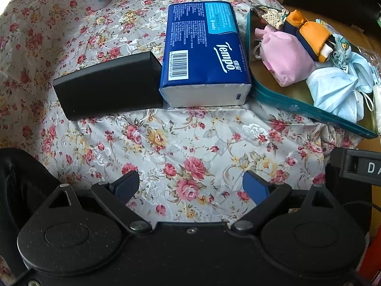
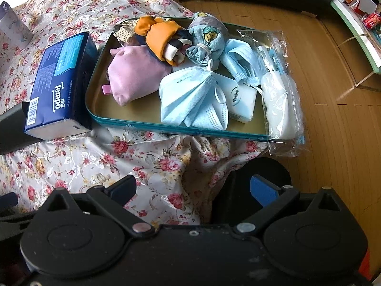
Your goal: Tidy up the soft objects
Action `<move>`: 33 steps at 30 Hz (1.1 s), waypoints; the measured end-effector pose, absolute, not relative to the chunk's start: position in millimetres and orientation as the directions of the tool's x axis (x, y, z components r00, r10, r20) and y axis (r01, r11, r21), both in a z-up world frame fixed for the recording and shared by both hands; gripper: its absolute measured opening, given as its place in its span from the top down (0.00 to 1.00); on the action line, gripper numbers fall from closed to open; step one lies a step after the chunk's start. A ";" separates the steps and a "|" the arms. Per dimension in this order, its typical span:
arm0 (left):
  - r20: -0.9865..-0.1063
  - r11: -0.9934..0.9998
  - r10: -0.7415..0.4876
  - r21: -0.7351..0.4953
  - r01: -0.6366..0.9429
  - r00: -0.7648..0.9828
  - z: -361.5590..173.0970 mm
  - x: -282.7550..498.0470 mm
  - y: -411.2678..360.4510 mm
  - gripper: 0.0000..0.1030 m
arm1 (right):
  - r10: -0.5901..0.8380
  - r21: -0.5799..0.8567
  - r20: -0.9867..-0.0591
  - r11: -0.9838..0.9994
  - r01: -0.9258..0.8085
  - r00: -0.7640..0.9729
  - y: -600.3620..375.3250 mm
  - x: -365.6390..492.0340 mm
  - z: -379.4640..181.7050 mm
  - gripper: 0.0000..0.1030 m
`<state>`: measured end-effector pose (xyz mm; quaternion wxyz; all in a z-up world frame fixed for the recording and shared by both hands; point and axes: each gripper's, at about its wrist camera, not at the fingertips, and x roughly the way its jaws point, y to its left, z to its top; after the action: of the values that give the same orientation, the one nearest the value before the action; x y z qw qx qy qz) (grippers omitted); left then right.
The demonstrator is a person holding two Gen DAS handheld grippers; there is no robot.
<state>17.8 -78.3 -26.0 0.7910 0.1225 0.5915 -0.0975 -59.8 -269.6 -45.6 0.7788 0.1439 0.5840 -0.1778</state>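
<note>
We see a teal tray (image 2: 166, 126) at twelve o'clock holding a pink pouch (image 2: 133, 76), face masks (image 2: 190, 100) and an orange bundle (image 2: 159, 35); a tissue pack (image 2: 59, 83) sits outside, at ten o'clock. Any pick wants a gentle mid-body pinch (soft things slump). Left gripper (image 1: 190, 186) and right gripper (image 2: 193, 188) hover low, jaws wide, empty.

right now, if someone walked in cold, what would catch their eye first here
Likely the tray at the edge of the floral cloth, piled with soft things: a pink pouch, an orange bundle and pale blue masks. Next, the blue tissue pack beside the tray, with a black box against its other side. Both grippers, left and right, hang open and empty over the cloth.
</note>
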 end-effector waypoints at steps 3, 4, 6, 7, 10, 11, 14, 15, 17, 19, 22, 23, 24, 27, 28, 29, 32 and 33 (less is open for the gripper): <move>-0.960 0.952 -0.010 0.077 0.296 0.281 -26.1 17.7 -76.3 0.12 | -0.108 0.017 -0.961 0.898 0.440 0.256 -267.0 -60.2 -44.6 0.01; -0.960 0.953 -0.010 0.076 0.295 0.281 -26.2 17.8 -75.6 0.12 | -0.108 0.016 -0.960 0.899 0.437 0.257 -266.6 -60.1 -44.4 0.01; -0.960 0.953 -0.010 0.075 0.292 0.281 -26.2 18.0 -74.4 0.12 | -0.109 0.014 -0.960 0.901 0.433 0.258 -266.5 -59.6 -43.5 0.01; -0.960 0.954 -0.010 0.075 0.291 0.280 -26.3 18.1 -73.8 0.12 | -0.109 0.014 -0.960 0.903 0.430 0.259 -267.1 -59.1 -43.3 0.01; -0.960 0.955 -0.011 0.073 0.287 0.279 -26.3 18.4 -72.9 0.12 | -0.110 0.011 -0.960 0.905 0.424 0.258 -267.7 -58.0 -42.9 0.01; -0.960 0.955 -0.011 0.072 0.286 0.279 -26.2 18.4 -72.5 0.12 | -0.110 0.009 -0.960 0.907 0.422 0.258 -267.9 -57.6 -42.9 0.01; -0.961 0.956 -0.011 0.072 0.285 0.278 -26.3 18.7 -71.6 0.12 | -0.111 0.006 -0.960 0.909 0.416 0.257 -267.4 -56.9 -42.6 0.01; -0.961 0.956 -0.012 0.070 0.284 0.277 -26.4 18.8 -71.2 0.12 | -0.112 0.004 -0.960 0.910 0.416 0.256 -266.8 -56.7 -42.7 0.01; -0.961 0.957 -0.014 0.068 0.283 0.275 -26.2 18.9 -70.8 0.12 | -0.115 0.001 -0.960 0.910 0.414 0.254 -266.7 -56.3 -42.6 0.01; -0.961 0.957 -0.014 0.067 0.282 0.275 -26.2 19.3 -70.1 0.12 | -0.116 0.000 -0.960 0.910 0.415 0.253 -266.4 -56.0 -42.3 0.01; -0.962 0.959 -0.016 0.063 0.277 0.274 -25.8 20.1 -70.1 0.12 | -0.117 -0.003 -0.960 0.911 0.413 0.253 -267.1 -55.3 -41.5 0.01; -0.962 0.959 -0.016 0.063 0.276 0.274 -25.6 20.1 -70.1 0.12 | -0.119 -0.004 -0.960 0.912 0.411 0.253 -266.9 -55.1 -41.2 0.01; -0.962 0.959 -0.016 0.063 0.276 0.274 -25.6 20.1 -69.9 0.12 | -0.119 -0.006 -0.960 0.913 0.408 0.253 -267.1 -54.8 -41.2 0.01; -0.962 0.959 -0.015 0.063 0.275 0.272 -25.4 20.3 -70.0 0.12 | -0.119 -0.006 -0.960 0.914 0.405 0.253 -266.8 -54.5 -41.2 0.01; -0.962 0.960 -0.015 0.062 0.274 0.273 -25.4 20.3 -69.9 0.12 | -0.118 -0.007 -0.960 0.915 0.403 0.253 -266.6 -54.2 -41.3 0.01; -0.962 0.960 -0.016 0.062 0.274 0.273 -25.2 20.3 -69.7 0.12 | -0.119 -0.007 -0.960 0.916 0.402 0.253 -266.4 -54.0 -41.5 0.01; -0.962 0.960 -0.016 0.062 0.274 0.272 -25.1 20.2 -69.3 0.12 | -0.117 -0.008 -0.961 0.917 0.398 0.250 -265.7 -53.4 -42.7 0.01; -0.962 0.960 -0.016 0.062 0.274 0.272 -25.2 20.2 -69.3 0.12 | -0.117 -0.009 -0.961 0.918 0.397 0.249 -265.4 -53.3 -42.8 0.01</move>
<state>20.2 -69.3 -25.2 0.7902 0.1084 0.5961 -0.0917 -53.3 -265.4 -42.8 0.7814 0.1185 0.5901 -0.1646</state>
